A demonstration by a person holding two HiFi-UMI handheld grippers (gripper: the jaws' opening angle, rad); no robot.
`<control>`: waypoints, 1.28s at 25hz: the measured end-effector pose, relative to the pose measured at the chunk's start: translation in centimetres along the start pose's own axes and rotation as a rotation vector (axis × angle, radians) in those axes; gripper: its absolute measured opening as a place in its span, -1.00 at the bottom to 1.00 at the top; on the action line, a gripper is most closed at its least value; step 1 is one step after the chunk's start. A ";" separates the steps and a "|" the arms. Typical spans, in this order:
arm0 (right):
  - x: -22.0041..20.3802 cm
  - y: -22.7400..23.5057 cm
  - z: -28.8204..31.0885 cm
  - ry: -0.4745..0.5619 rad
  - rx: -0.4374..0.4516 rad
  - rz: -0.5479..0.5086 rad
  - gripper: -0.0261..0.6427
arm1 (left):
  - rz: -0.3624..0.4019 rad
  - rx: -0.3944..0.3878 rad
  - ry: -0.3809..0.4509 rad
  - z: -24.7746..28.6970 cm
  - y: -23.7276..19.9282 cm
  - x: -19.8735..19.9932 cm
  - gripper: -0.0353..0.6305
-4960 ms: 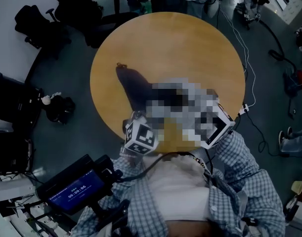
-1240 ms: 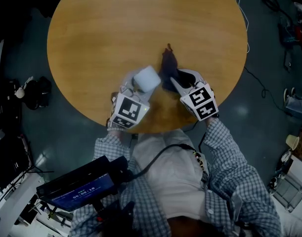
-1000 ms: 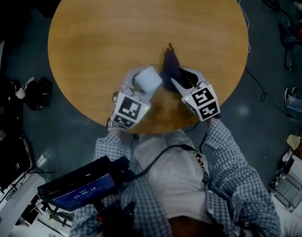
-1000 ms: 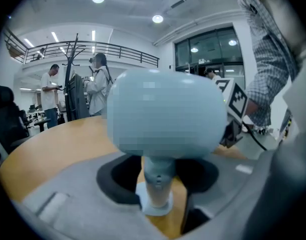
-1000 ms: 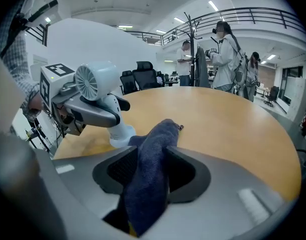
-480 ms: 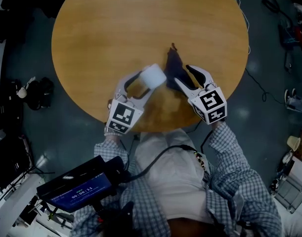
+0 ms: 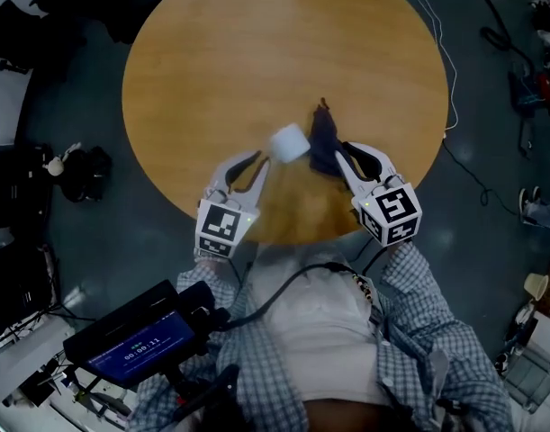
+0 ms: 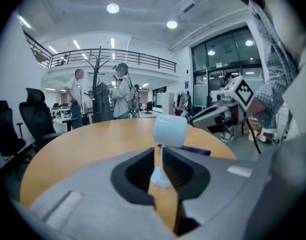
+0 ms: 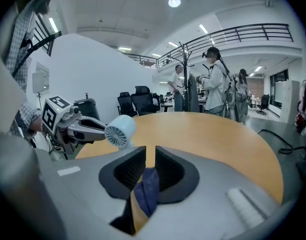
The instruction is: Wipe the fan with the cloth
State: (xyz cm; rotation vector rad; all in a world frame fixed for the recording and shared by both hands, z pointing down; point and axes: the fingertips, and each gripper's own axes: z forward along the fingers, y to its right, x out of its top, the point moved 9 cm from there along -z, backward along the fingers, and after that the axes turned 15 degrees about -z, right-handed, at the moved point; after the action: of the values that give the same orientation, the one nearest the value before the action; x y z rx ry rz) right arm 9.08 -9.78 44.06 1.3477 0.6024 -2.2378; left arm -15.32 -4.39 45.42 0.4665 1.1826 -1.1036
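Note:
A small white fan hangs over the round wooden table, gripped by its thin stem. My left gripper is closing, its pads pressing that stem with the fan head just past the fingertips. To its right a dark blue cloth dangles from my right gripper, which is also closing, with a fold of the cloth pinched between its pads. In the right gripper view the fan faces me with its grille, a short way left of the cloth.
The table's near edge lies just under both grippers. Office chairs stand at the table's far side. Two people stand by a coat rack beyond. Cables run over the floor at the right.
Both grippers have risen and their jaws have narrowed, the left onto the fan's stem. The fan has come up off the table. The cloth hangs higher than before.

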 end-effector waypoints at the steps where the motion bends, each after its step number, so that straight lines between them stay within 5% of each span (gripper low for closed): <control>1: 0.7 -0.1 -0.8 0.016 -0.010 0.006 -0.77 | -0.003 0.011 0.016 -0.9 0.4 0.7 -0.77; 14: 1.0 1.0 -0.7 0.091 -0.012 0.050 -0.91 | -0.019 0.091 0.098 -1.1 -0.1 2.8 -0.89; 32: 1.4 1.9 -0.2 0.091 0.009 0.042 -0.91 | -0.012 0.113 0.067 -0.3 -0.4 3.1 -0.89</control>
State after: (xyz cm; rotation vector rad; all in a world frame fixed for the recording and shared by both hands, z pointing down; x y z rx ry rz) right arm 9.77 -11.41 42.49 1.4601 0.5910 -2.1580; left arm -15.92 -5.65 42.62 0.5878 1.1868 -1.1765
